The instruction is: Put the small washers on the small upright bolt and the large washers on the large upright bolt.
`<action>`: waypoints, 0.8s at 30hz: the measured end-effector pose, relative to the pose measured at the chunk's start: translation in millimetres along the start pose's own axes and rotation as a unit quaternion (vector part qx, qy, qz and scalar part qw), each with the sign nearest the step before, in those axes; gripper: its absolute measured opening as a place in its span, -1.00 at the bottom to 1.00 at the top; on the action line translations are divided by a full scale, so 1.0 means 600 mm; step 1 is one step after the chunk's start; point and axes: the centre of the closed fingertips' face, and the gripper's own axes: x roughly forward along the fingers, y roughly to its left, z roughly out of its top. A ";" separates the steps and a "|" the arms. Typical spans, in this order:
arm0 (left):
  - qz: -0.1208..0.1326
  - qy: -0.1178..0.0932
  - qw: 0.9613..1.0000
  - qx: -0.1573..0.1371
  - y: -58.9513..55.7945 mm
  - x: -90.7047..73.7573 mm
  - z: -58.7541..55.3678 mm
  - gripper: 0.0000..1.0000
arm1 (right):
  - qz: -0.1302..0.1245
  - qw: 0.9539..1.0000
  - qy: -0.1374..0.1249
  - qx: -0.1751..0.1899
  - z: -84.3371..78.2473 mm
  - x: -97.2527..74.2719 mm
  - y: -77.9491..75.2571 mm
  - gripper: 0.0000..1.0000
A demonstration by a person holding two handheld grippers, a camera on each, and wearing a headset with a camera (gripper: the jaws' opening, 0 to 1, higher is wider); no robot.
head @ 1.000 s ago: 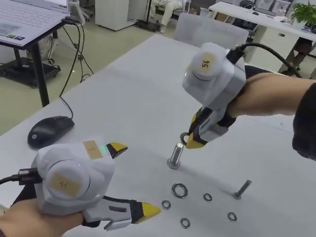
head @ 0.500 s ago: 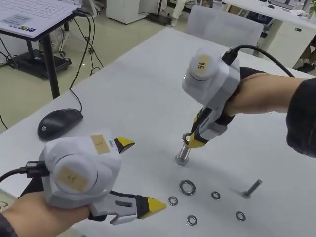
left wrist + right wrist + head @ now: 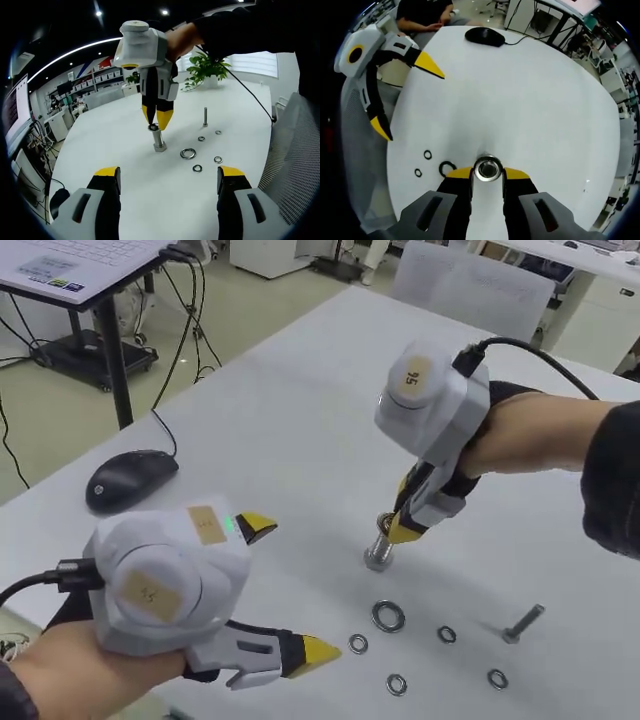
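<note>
The large bolt [image 3: 379, 556] stands upright mid-table. My right gripper [image 3: 392, 531] is right over its top, shut on a large washer [image 3: 384, 524] that sits at the bolt's tip; in the right gripper view the washer [image 3: 487, 168] is ringed between the two yellow jaw tips. A second large washer [image 3: 388, 616] lies flat nearby, with several small washers [image 3: 358, 643] around it. The small bolt [image 3: 205, 116] stands upright farther right. My left gripper [image 3: 290, 590] hovers open at the near left, holding nothing, its yellow tips wide apart.
A black mouse [image 3: 130, 478] with its cable rests near the table's left edge. A laptop [image 3: 70, 260] sits on a side desk beyond it. A grey chair back [image 3: 470, 295] stands at the far end of the table.
My right gripper has brought the large washer down and left, from beside the large bolt's head to right at its tip. The left gripper stays open. The head camera has shifted.
</note>
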 end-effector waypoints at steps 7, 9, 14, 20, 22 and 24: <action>0.001 0.001 1.000 0.000 -0.001 -0.001 -0.001 0.57 | 0.010 1.000 0.005 0.005 -0.001 0.014 0.003 -0.55; 0.001 0.001 1.000 -0.001 0.000 -0.002 -0.001 0.57 | 0.011 1.000 0.007 0.004 -0.001 0.021 0.005 -0.55; 0.002 0.001 1.000 -0.002 0.000 -0.003 -0.002 0.57 | 0.019 1.000 0.013 0.006 -0.001 0.036 0.008 -0.55; 0.002 0.002 1.000 -0.003 0.001 -0.004 -0.002 0.56 | 0.021 1.000 0.021 0.004 -0.006 0.054 0.007 -0.54; 0.002 0.002 1.000 -0.003 0.001 -0.004 -0.003 0.56 | 0.022 1.000 0.021 0.006 -0.007 0.060 0.004 -0.54; 0.002 0.003 1.000 -0.003 0.001 -0.004 -0.003 0.56 | 0.023 1.000 0.020 0.009 -0.006 0.064 0.003 -0.54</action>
